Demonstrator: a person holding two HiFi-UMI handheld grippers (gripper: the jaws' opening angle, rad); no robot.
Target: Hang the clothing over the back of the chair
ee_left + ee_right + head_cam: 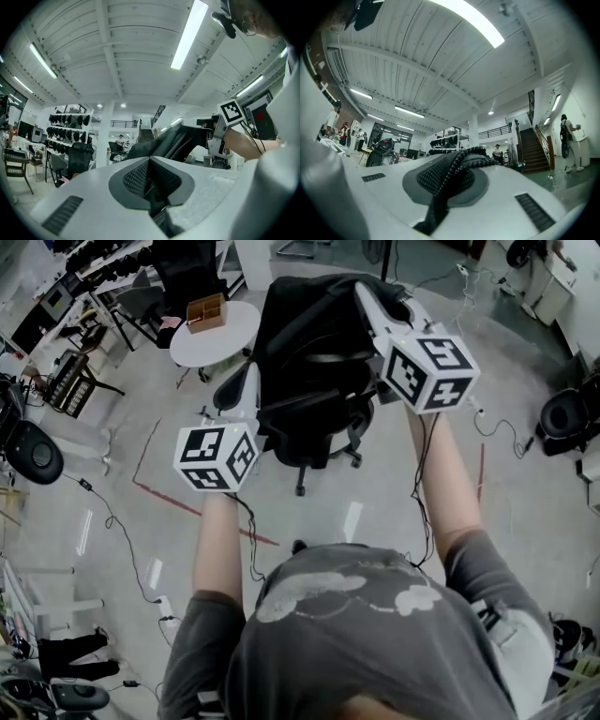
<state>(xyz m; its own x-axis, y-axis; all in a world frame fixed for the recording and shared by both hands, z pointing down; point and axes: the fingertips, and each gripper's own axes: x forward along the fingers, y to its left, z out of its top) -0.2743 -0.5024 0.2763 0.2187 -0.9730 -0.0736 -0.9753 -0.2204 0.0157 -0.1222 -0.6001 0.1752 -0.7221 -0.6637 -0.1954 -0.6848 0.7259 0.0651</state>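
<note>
**A:** Where is the black zip-up garment (309,324) sitting right now?

**B:** It is stretching between the two grippers and draping down over the black wheeled office chair (302,463). Its upper edge is lying about where the backrest is. I am not able to tell whether it is resting on the back or just hanging in front of it.

**A:** What are the grippers doing?

**B:** The left gripper (151,174) is pinching a dark fold beside the zip, jaws closed tight on the cloth. The right gripper (449,174) is clamping a zipper-toothed edge the same way, with no gap showing.

**A:** How far along is this looking?

**B:** I am judging it late. The garment is up and over the chair. Settling it across the back, letting go with both grippers and drawing clear are what is remaining.
</note>
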